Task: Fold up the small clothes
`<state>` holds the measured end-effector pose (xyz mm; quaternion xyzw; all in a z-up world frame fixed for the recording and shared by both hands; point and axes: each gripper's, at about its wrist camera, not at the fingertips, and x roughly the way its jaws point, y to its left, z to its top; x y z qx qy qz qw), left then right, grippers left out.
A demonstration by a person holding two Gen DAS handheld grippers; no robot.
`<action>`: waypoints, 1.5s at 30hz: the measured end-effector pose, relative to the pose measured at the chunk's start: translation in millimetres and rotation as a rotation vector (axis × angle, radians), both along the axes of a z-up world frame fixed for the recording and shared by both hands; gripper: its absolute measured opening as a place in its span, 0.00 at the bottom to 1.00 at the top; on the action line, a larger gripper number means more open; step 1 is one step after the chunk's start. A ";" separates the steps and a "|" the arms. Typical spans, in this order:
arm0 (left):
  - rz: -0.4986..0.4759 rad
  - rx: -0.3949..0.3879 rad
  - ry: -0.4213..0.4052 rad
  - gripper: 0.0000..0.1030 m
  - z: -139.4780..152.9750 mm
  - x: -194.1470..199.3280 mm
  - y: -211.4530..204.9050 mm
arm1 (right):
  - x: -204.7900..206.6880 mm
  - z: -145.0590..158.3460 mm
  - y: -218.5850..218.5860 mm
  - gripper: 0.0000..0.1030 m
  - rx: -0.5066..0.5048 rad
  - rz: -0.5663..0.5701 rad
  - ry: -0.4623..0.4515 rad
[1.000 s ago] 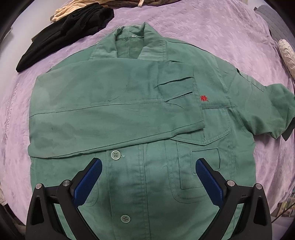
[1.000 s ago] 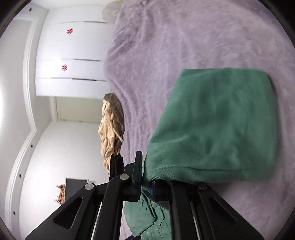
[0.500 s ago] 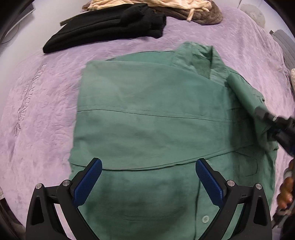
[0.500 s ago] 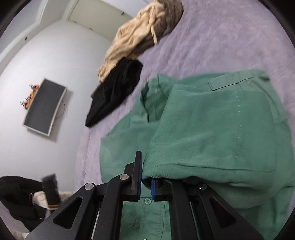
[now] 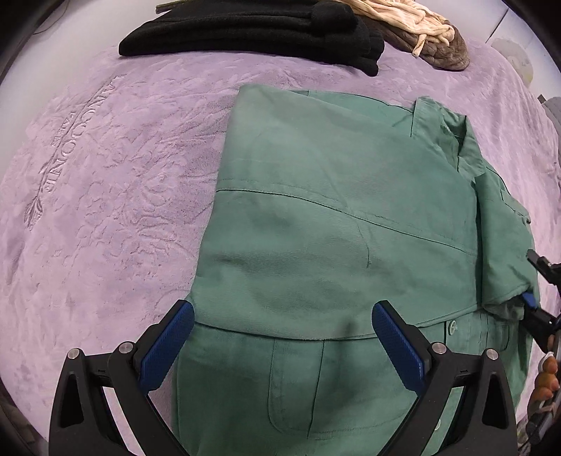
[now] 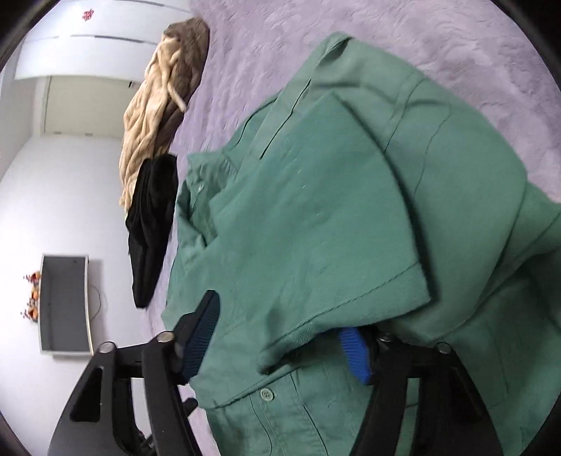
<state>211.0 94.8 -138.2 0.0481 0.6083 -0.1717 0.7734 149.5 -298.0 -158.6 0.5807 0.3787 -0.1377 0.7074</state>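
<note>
Since a moment ago the right gripper (image 6: 280, 336) has let go of the sleeve it was pinching: its jaws now stand spread, the sleeve hem draped loose between them and over the right blue pad. That sleeve now lies folded across the green shirt (image 5: 333, 245), which rests flat on the purple embossed bedspread (image 5: 115, 182), right of centre in the left wrist view, collar toward the far right. The left gripper (image 5: 282, 347) hangs over the near part of the shirt, jaws spread wide and holding nothing.

Lettering is pressed into the bedspread at the left. At the far edge lie a folded black garment (image 5: 252, 31) and, to its right, a beige knit bundle (image 5: 403, 17) on something brown. In the right wrist view, white walls, white cupboard doors (image 6: 94, 49) and a dark wall-mounted screen (image 6: 65, 303) show beyond the bed. The person's fingers (image 5: 548, 371) show at the right edge.
</note>
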 end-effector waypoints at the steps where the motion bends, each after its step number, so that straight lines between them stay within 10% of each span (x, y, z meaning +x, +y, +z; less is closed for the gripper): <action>1: -0.001 -0.005 -0.003 0.99 1.1 0.8 0.6 | 9.6 9.2 0.0 0.12 -0.048 0.032 0.004; 7: -0.011 -0.036 -0.042 0.99 13.5 8.4 9.9 | 97.3 76.5 101.0 0.12 -0.526 0.592 0.003; 11: 0.022 -0.025 -0.043 0.99 13.1 16.7 18.2 | 107.2 50.8 186.9 0.14 -0.641 0.959 0.075; 14: 0.038 -0.030 -0.035 0.99 12.2 18.2 20.3 | 85.2 29.2 219.1 0.41 -0.634 1.083 0.113; 18: -0.003 -0.060 -0.018 0.99 9.2 15.4 4.3 | 36.2 20.6 176.2 0.50 -0.470 0.912 0.136; 25: -0.131 -0.161 0.077 0.99 -9.0 23.9 -68.4 | -84.4 -2.8 1.0 0.60 -0.069 0.185 0.128; 34: -0.198 -0.214 0.114 0.98 -21.4 31.0 -155.3 | -92.5 -28.4 -63.2 0.65 0.212 -0.066 -0.121; 35: -0.181 -0.223 0.111 0.95 -21.1 33.9 -156.6 | -88.0 -27.4 -60.4 0.65 0.218 -0.090 -0.146; 37: -0.148 -0.231 0.096 0.39 -18.8 40.1 -153.7 | -103.3 -18.2 -71.8 0.65 0.206 -0.152 -0.199; 40: -0.127 -0.323 0.130 0.09 -13.0 44.0 -136.7 | -138.9 -12.5 -90.0 0.65 0.190 -0.264 -0.205; 45: -0.199 -0.289 0.092 0.06 0.3 11.9 -116.8 | -169.9 -41.8 -97.6 0.61 0.268 -0.332 -0.158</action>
